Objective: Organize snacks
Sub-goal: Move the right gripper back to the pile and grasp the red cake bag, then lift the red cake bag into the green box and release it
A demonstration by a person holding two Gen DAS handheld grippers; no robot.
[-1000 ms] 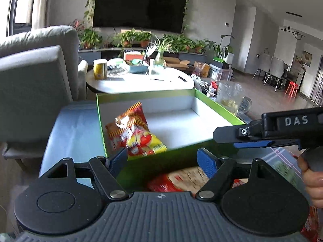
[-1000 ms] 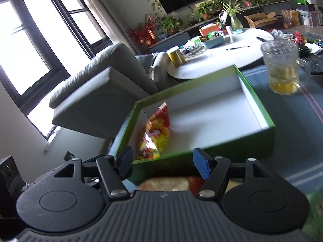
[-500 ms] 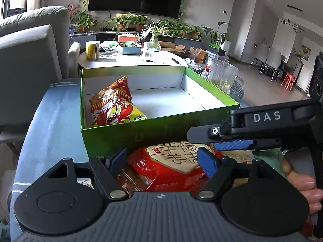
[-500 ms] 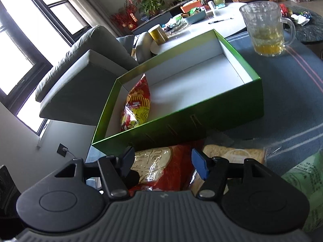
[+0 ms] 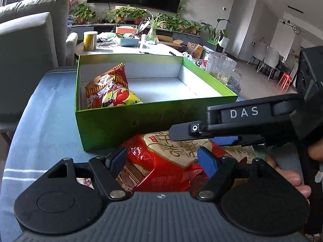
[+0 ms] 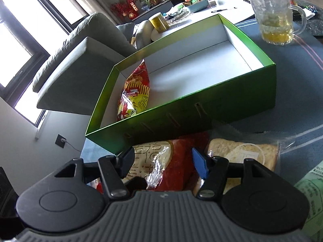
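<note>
Both grippers, left [image 5: 162,158] and right [image 6: 163,161], hover with jaws apart above the red snack bag [image 6: 177,161] beside the green box [image 6: 201,113], near the table's front edge.

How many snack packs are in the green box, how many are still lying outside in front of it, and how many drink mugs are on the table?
Snack packs in the green box: 1, the red and yellow lobster bag
Snack packs outside it: 3, the red cracker bag, the clear bread pack, the green packet
Glass mugs: 1
Total: 5
</note>
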